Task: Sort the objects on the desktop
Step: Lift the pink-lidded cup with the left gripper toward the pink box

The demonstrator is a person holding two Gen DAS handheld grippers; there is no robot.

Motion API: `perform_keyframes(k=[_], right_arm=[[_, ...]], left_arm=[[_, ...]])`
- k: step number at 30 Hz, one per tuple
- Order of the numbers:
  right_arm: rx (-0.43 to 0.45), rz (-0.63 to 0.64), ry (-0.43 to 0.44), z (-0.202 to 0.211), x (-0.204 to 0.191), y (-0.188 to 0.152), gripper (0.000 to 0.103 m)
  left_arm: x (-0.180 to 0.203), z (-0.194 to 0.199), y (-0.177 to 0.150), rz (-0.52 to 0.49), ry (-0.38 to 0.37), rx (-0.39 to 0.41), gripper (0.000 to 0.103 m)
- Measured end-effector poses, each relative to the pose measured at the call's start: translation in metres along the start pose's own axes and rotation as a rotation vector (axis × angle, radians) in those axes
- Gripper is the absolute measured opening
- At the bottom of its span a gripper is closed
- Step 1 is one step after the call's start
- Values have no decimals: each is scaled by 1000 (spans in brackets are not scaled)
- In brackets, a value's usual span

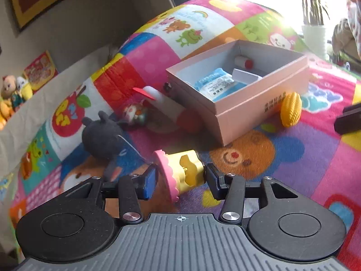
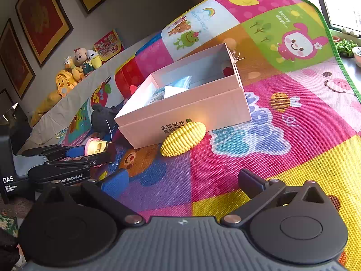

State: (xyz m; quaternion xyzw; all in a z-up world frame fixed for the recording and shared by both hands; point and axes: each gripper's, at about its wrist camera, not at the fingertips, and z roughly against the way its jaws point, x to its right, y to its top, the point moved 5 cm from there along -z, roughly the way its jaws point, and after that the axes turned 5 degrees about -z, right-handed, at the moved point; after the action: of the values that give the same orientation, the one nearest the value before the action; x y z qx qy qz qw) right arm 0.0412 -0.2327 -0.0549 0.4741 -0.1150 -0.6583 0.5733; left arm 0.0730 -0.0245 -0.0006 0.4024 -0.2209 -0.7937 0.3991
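Note:
A yellow toy with a pink frilled rim point(image 1: 173, 161) lies on the colourful play mat, and my left gripper point(image 1: 181, 178) is shut on it, one pad on the pink rim and one on the yellow end. The right wrist view shows the same grip point(image 2: 99, 148) from the side. An open pink box point(image 1: 248, 106) behind it holds a blue packet point(image 1: 216, 83), a white piece and a red-capped tube. A yellow corn toy point(image 2: 183, 139) rests against the box front. My right gripper point(image 2: 182, 180) stands open over bare mat, nothing between its fingers.
A black plush point(image 1: 101, 135) lies left of the box, with a small figure point(image 1: 135, 113) and a white and red object point(image 1: 158, 99) behind it. Soft toys point(image 2: 76, 67) sit on a ledge by the wall. A plant pot point(image 1: 314, 38) stands at the mat's far edge.

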Motion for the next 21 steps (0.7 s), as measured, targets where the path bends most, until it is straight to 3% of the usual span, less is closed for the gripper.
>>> perform_keyframes(k=[5,9,11,14,17,21], right_arm=[[3,-8,6,1,1,1,103],[5,-13,8,0,1,1,103],[5,-13,9,0,1,1,103],[5,-13,9,0,1,1,103],[5,-14,9,0,1,1,103],[5,-14,9,0,1,1,103]], left_arm=[[9,15,-13,-250,91,-32,52],[30,16,-13,-302,31,-17,55],[39,18,-8,-296,-4,19,59],[46,24,2,-225,-120,63,64],[44,30,6,-138,-186,91,76],[27,38,4,-4,-135,140,95]])
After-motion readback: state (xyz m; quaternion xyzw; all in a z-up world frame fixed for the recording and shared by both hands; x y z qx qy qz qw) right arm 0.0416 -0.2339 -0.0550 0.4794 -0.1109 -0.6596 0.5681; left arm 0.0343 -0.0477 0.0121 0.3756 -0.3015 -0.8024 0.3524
